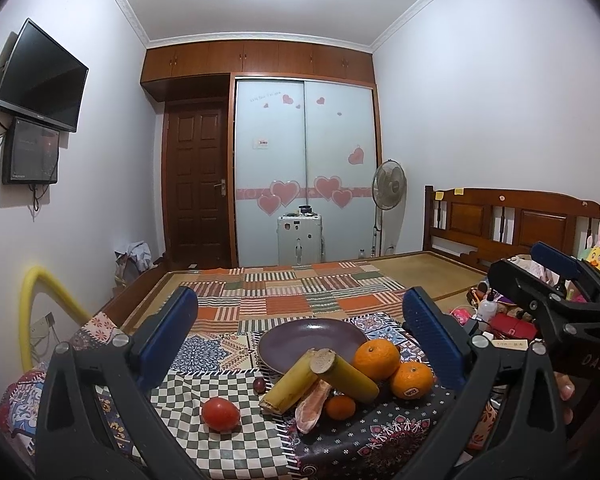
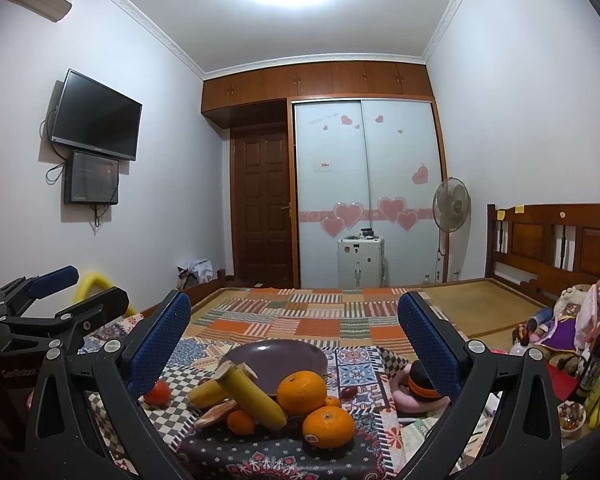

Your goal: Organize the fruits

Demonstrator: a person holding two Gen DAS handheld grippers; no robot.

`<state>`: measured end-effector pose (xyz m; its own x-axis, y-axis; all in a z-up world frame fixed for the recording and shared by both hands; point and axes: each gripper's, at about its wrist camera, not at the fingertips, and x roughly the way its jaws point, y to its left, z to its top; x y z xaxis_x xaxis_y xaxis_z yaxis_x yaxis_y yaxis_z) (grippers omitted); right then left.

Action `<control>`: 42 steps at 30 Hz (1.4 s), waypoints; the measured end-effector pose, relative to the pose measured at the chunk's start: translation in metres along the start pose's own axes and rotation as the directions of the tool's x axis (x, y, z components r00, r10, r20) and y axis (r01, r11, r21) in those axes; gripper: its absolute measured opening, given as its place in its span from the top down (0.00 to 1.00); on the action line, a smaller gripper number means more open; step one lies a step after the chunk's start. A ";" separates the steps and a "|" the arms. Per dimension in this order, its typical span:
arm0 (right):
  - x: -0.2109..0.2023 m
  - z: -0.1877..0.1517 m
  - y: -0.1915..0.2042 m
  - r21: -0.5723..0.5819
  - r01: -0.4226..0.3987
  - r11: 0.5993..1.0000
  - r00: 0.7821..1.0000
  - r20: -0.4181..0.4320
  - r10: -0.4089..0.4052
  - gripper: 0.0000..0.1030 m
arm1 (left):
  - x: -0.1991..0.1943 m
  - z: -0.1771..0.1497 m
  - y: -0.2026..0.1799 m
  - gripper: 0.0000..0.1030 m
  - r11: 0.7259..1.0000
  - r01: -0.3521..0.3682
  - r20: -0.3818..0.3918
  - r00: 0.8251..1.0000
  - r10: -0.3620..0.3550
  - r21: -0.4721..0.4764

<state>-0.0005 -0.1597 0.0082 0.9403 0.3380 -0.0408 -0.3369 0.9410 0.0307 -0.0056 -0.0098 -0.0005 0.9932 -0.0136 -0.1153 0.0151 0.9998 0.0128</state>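
Both claws gape above fruit pile (image 1: 332,380) beside plate (image 1: 300,334)

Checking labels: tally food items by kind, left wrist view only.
Large oranges: 2
Small orange: 1
Banana pieces: 2
Red tomato: 1
Small dark red fruit: 1
Pinkish cut piece: 1
Total: 8

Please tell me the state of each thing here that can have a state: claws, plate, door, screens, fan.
Left claw: open, holding nothing.
Right claw: open, holding nothing.
Purple plate: empty, fruits beside it.
Wooden door: closed.
Wardrobe doors: closed.
Large wall screen: dark.
Fan: cannot tell.
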 end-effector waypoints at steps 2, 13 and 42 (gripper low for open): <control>0.000 0.000 0.000 0.001 0.000 1.000 1.000 -0.001 0.000 0.00 | 0.000 0.000 0.000 0.00 1.000 0.000 0.000 1.000 0.000 -0.001; -0.001 0.002 -0.001 -0.001 0.000 1.000 1.000 0.004 0.000 0.00 | 0.001 0.003 -0.001 0.00 1.000 -0.005 0.007 1.000 0.005 0.000; 0.001 0.002 -0.002 0.007 -0.012 1.000 1.000 0.003 0.012 0.00 | 0.000 0.003 0.003 0.00 1.000 -0.006 0.004 1.000 0.006 -0.014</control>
<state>0.0011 -0.1614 0.0103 0.9362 0.3493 -0.0378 -0.3480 0.9367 0.0378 -0.0048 -0.0068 0.0022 0.9938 -0.0074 -0.1108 0.0074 1.0000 -0.0005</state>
